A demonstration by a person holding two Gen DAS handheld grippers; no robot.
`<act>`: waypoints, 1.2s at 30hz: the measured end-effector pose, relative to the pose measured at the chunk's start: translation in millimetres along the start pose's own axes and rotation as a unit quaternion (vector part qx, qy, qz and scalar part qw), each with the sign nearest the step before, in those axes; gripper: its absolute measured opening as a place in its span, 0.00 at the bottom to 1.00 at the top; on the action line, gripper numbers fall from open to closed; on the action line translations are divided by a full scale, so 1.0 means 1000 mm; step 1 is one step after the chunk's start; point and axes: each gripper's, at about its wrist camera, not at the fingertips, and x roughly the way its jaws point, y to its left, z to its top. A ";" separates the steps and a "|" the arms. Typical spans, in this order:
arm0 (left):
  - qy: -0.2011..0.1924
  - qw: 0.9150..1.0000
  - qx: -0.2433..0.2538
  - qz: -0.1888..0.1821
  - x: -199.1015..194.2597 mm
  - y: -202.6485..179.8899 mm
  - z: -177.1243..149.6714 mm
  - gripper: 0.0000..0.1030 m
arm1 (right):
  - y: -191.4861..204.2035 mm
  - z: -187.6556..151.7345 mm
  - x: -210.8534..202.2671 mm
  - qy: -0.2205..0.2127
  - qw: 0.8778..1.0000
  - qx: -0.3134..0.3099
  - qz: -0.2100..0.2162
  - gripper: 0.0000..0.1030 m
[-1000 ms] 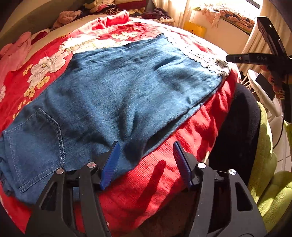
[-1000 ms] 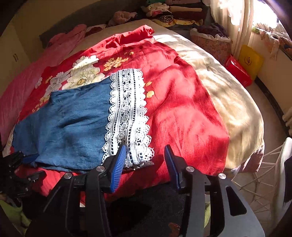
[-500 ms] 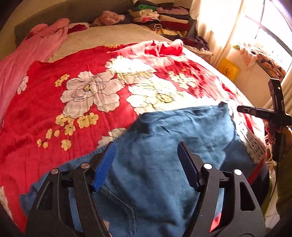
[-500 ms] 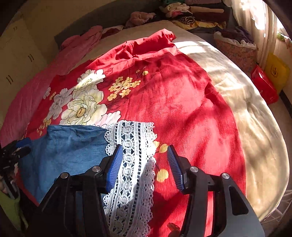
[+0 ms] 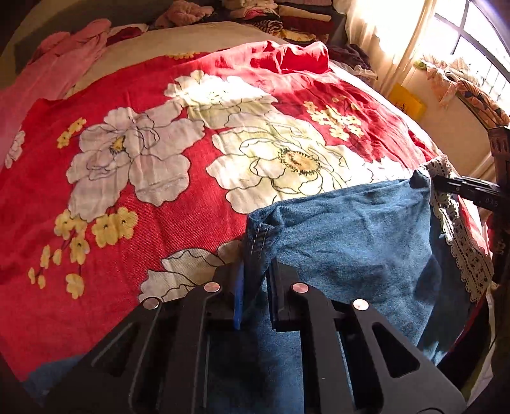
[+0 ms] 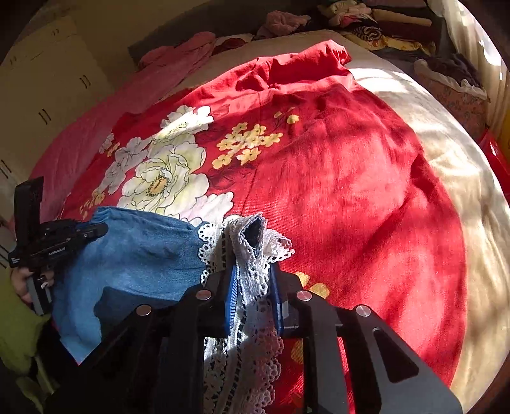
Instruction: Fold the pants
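On the bed, over a red blanket [image 5: 197, 197] printed with large white flowers and small yellow ones, the blue denim pants [image 5: 357, 235] are lifted at two ends; the cloth hangs between the two tools and its lower part drops toward the near edge of the bed. The left gripper [image 5: 255, 293] has its jaws pressed together on a stitched denim edge, which stands up between the blue pads; the right gripper [image 6: 253, 296] is clamped on the white lace hem [image 6: 251, 254] of the pants, and the lace runs down between its fingers [image 6: 231, 296]. In the right wrist view the left tool appears at the left side, with a small white label on its black body; it seems to begin with "Gen", but the rest is too small to read. In the left wrist view the right tool shows at the right edge with a few letters, perhaps "DAS"; I cannot read them with certainty. A pink cloth [image 6: 134, 105] lies along the far left side of the bed; folded clothes [image 6: 376, 19] are stacked behind the bed; a cream sheet [image 6: 446, 153] is on the right, in sunlight; a yellow box [image 5: 408, 102] stands near the window.
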 end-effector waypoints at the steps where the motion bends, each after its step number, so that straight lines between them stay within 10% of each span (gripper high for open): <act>1: -0.009 1.000 -0.002 -0.001 -0.005 0.000 0.003 0.06 | 0.001 0.007 -0.007 -0.014 1.000 -0.008 -0.005 0.16; 11: -0.008 0.999 -0.011 0.033 0.029 0.004 0.004 0.11 | -0.003 0.019 0.055 0.049 0.994 -0.048 -0.085 0.20; 15: -0.014 0.999 -0.020 0.038 0.013 0.008 0.004 0.23 | -0.011 0.020 0.034 0.043 0.994 -0.005 -0.096 0.43; 19: -0.036 0.998 -0.036 0.047 -0.026 0.015 -0.003 0.29 | -0.006 0.003 -0.025 -0.004 0.997 0.024 -0.075 0.45; 24: -0.046 0.996 -0.043 0.069 -0.071 0.019 -0.044 0.33 | 0.003 -0.047 -0.075 -0.011 0.998 0.046 -0.028 0.45; 33: -0.007 0.992 -0.052 0.113 -0.087 0.028 -0.114 0.36 | 0.004 -0.092 -0.044 0.062 0.993 0.087 -0.041 0.46; 36: 0.005 0.987 -0.053 0.149 -0.082 0.033 -0.126 0.38 | 0.016 -0.099 -0.036 0.077 0.995 0.048 -0.041 0.31</act>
